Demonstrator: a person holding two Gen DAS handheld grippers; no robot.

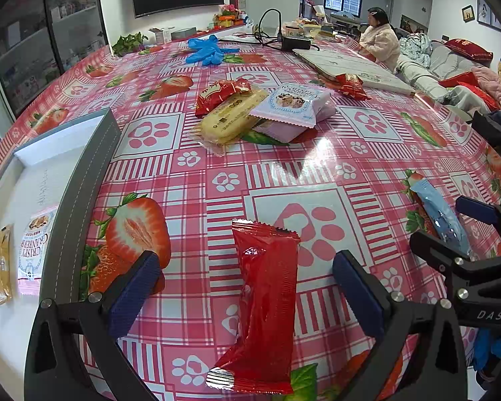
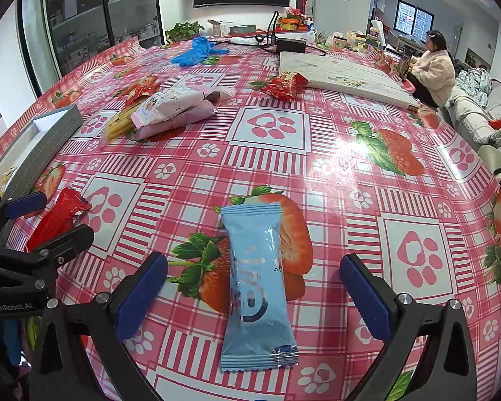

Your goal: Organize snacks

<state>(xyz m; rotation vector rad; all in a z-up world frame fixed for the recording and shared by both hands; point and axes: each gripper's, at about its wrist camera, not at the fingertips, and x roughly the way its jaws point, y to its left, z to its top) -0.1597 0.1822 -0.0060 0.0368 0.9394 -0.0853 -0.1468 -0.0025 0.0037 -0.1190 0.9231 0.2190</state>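
Observation:
A red snack packet (image 1: 267, 304) lies flat on the tablecloth between the spread fingers of my left gripper (image 1: 247, 284), which is open and not touching it. A light blue snack packet (image 2: 257, 287) lies between the spread fingers of my right gripper (image 2: 254, 287), also open. Each packet shows in the other view too: the blue packet (image 1: 441, 217) and the red packet (image 2: 55, 217). At the left stands a grey box (image 1: 80, 180) holding a Crispy Cranberry packet (image 1: 33, 244) and a yellow packet (image 1: 0, 267). A pile of yellow, pink and red snacks (image 1: 260, 110) lies mid-table.
A lone red snack bag (image 2: 285, 85) lies beside a white board (image 2: 344, 77). Blue gloves (image 2: 193, 51), a black adapter with cables (image 2: 290, 45) and a plant (image 2: 183, 30) sit at the far edge. A person in a pale coat (image 2: 434, 70) sits beyond the table.

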